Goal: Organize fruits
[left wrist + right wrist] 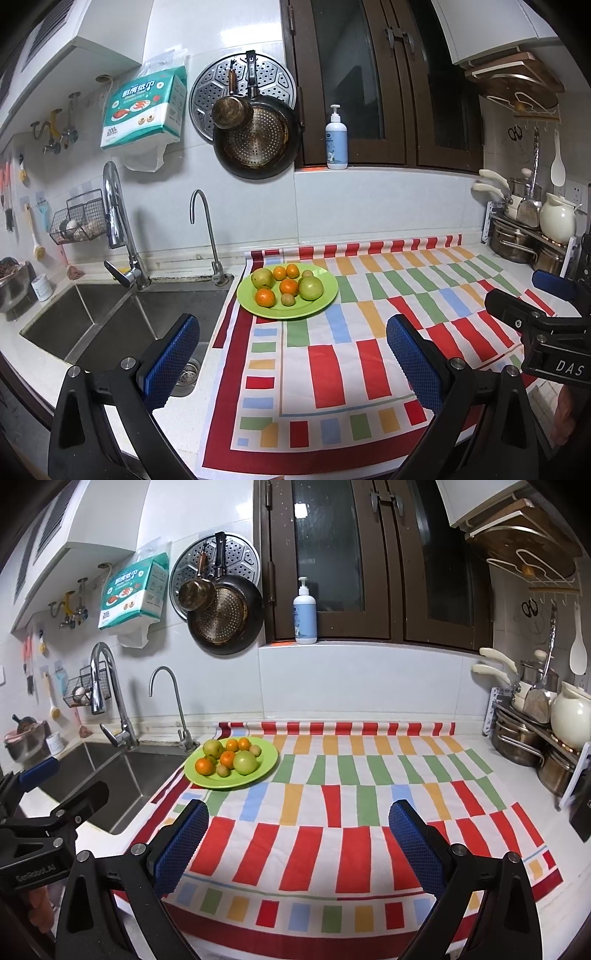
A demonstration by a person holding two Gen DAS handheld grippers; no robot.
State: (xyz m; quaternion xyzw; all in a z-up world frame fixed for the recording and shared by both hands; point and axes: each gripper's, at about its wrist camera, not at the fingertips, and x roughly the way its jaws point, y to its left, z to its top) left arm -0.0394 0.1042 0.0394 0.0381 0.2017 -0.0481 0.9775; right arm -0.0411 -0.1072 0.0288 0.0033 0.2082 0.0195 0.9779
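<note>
a home kitchen: sink (122, 325), hanging pan (255, 147), pot rack (532, 738).

Left gripper (291, 363): black angular frame, silver round screws, fingers (173, 360) faced with blue dimpled pads; "GenRobot.AI" lettering at lower left of the right wrist view. Right gripper (298, 845): identical build; white "DAS" marking at right edge of the left wrist view.

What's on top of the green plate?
The green plate holds four oranges, two green apples and two small brownish fruits. Anything beneath them is hidden.
</note>
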